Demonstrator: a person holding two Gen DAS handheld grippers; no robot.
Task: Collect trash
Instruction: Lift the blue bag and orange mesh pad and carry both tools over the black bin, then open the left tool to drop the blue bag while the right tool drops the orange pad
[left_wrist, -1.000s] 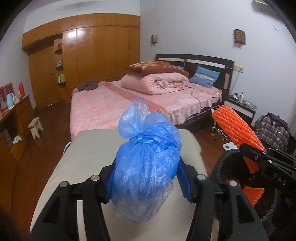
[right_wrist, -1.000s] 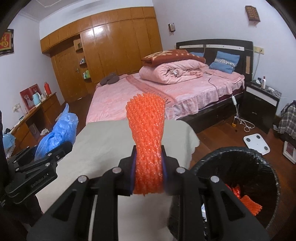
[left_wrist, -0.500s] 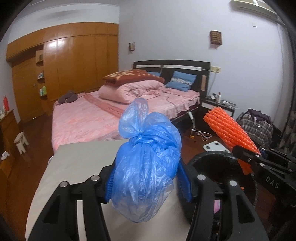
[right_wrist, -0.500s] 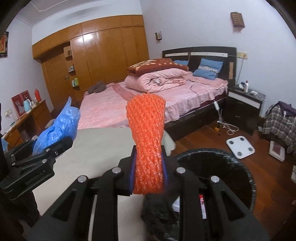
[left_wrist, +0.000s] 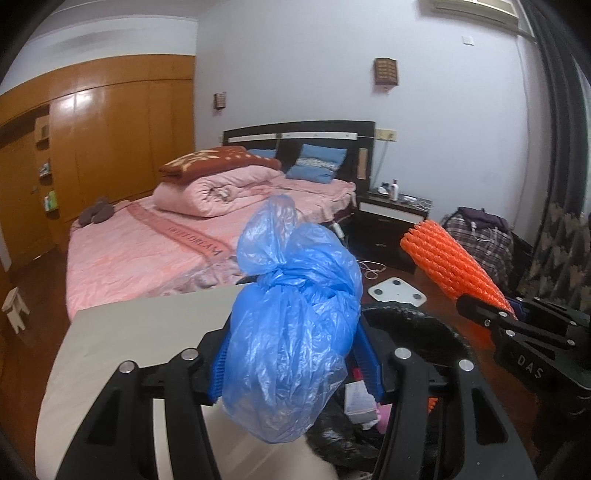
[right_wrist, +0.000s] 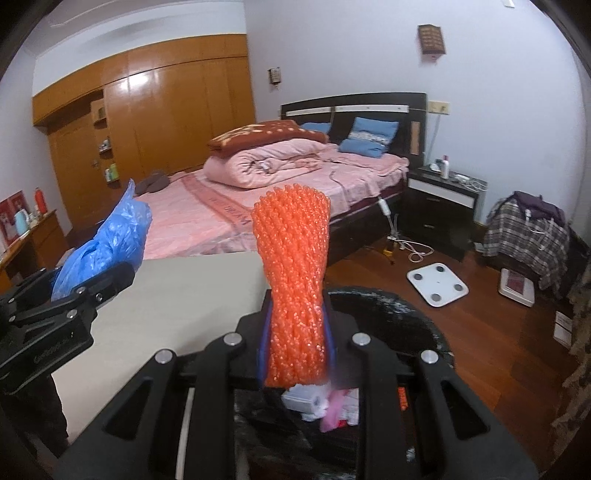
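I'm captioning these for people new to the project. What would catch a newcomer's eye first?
Most likely the knotted blue plastic bag, clamped in the left hand-held gripper at the table's edge. Next, the bright orange foam net pinched in the right hand-held gripper, standing up above the black trash bin. Behind both lies the pink bed.

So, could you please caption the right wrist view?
Right claw grips orange foam netting above the black bin.

1. Left claw (left_wrist: 295, 354) clamps bag (left_wrist: 295, 317), above counter (left_wrist: 147, 332) edge.
2. Right claw (right_wrist: 295, 350) pinches foam net (right_wrist: 293, 280) over bin (right_wrist: 413, 306), right of counter.
3. Bed (right_wrist: 221, 221) behind counter; scale (right_wrist: 437, 282) on floor behind bin.
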